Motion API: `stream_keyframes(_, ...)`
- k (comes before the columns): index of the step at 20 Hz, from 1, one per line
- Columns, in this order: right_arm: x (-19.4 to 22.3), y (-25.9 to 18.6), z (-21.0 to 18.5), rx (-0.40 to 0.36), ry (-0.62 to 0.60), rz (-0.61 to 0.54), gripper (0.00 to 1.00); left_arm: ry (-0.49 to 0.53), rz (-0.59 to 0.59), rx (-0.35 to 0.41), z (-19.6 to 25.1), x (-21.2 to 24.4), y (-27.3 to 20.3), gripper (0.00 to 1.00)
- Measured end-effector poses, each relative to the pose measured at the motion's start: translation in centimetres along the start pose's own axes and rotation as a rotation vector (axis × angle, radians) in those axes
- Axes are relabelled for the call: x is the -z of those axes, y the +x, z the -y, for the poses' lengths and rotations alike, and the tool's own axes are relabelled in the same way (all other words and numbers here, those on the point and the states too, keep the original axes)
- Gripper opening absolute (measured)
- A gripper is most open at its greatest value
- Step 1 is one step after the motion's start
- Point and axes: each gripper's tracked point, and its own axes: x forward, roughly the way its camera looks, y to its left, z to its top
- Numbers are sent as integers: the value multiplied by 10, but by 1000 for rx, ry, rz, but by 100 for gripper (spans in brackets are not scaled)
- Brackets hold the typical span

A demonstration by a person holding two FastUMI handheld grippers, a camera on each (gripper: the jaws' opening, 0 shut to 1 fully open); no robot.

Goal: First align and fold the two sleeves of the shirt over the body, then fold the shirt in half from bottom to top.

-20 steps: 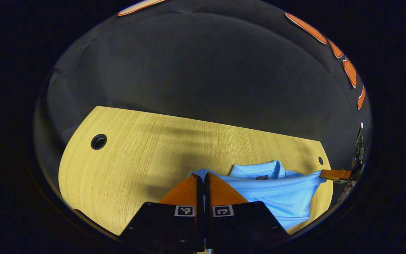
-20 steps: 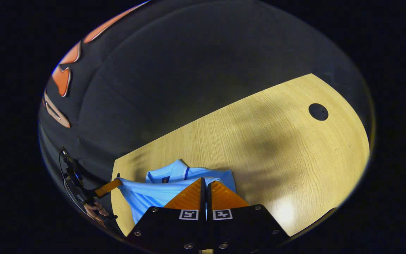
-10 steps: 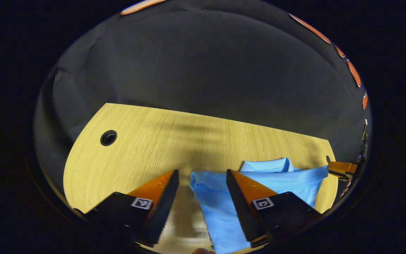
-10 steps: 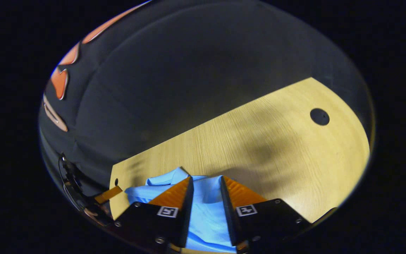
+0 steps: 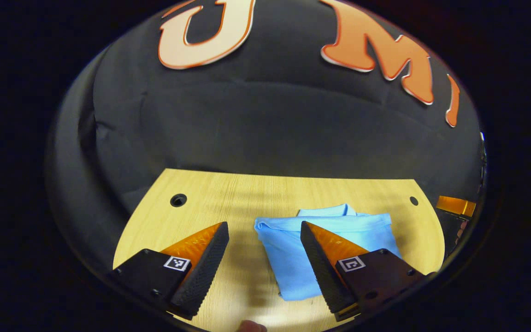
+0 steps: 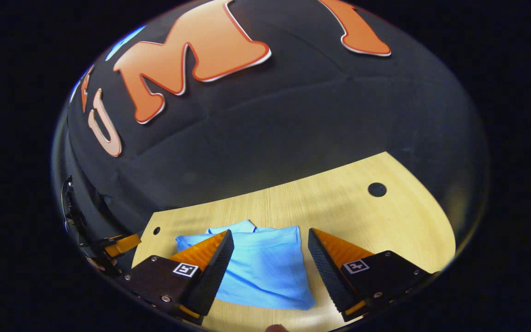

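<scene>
A light wood-grain table [image 5: 228, 193] with rounded far corners stood against the booth's black cloth wall. A folded light-blue shirt [image 5: 293, 258] lay flat on it, collar [image 5: 325, 211] toward the wall. Left of the shirt, near the far corner, was a round cable hole [image 5: 178, 199]; a second hole [image 5: 413, 200] sat to the shirt's right, by the other far corner. In the right gripper view the shirt [image 6: 265, 269] lay between the same two holes.

folded shirt [image 5: 325, 244] on table [image 5: 228, 193], tool [image 5: 264, 230] agape
</scene>
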Motion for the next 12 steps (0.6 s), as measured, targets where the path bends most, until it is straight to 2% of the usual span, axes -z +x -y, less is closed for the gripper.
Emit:
stream_keyframes(4, 0, -67, 6, 2, -40, 78, 98, 19, 94, 2, 15, 3, -71, 100)
stream_keyframes(8, 3, -128, 17, 39, -102, 186, 98, 21, 183, -12, 26, 10, -138, 100)
stream_keyframes(12, 1, -187, 14, 31, -176, 284, 98, 17, 269, -21, 29, 14, -200, 100)
